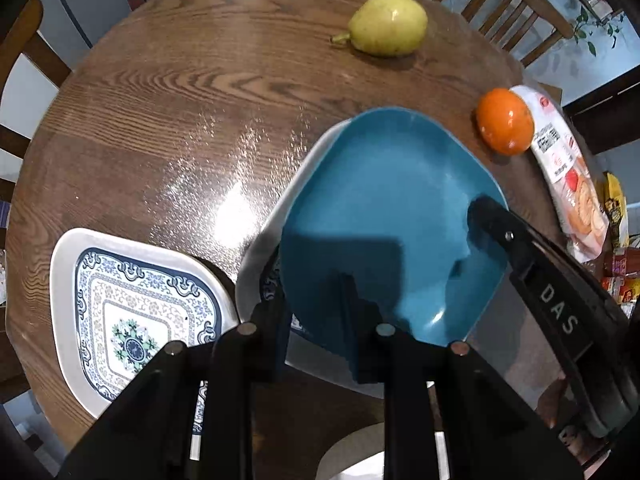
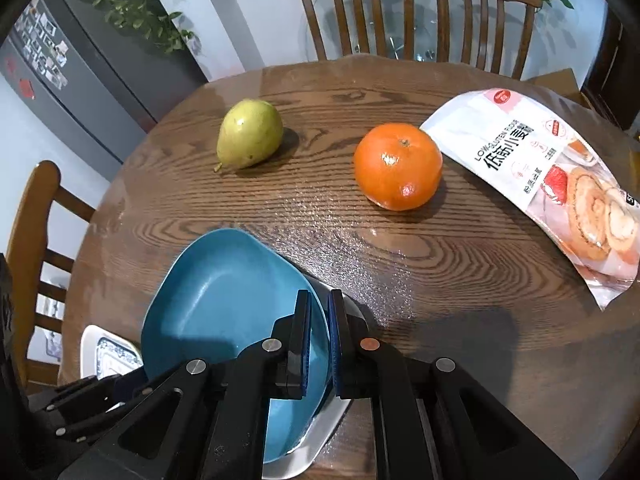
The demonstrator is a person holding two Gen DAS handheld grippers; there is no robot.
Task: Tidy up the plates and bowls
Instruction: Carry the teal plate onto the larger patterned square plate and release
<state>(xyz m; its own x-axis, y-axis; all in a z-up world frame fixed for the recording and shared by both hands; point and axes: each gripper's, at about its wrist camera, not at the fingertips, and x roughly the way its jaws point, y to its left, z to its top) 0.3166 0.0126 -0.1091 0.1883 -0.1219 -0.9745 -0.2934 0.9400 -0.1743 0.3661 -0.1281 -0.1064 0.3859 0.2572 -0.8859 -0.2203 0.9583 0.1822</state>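
A teal blue dish (image 1: pixel 384 200) hangs tilted over a white plate with a blue pattern (image 1: pixel 256 256), whose rim shows under it. My left gripper (image 1: pixel 314 308) is shut on the dish's near rim, one finger inside it and one outside. My right gripper (image 2: pixel 319 312) is shut on the dish's (image 2: pixel 224 304) opposite rim, and its black finger tip (image 1: pixel 482 210) shows at the dish's right edge in the left wrist view. A second white patterned plate (image 1: pixel 136 312) lies flat on the table to the left. I cannot tell whether the dish touches the plate below.
On the round wooden table (image 2: pixel 440 264) lie a yellow-green pear (image 2: pixel 250 134), an orange (image 2: pixel 398 166) and a flour bag (image 2: pixel 532 172) at the right. Wooden chairs (image 2: pixel 400 8) stand around it, and a grey fridge (image 2: pixel 80 68) is at the far left.
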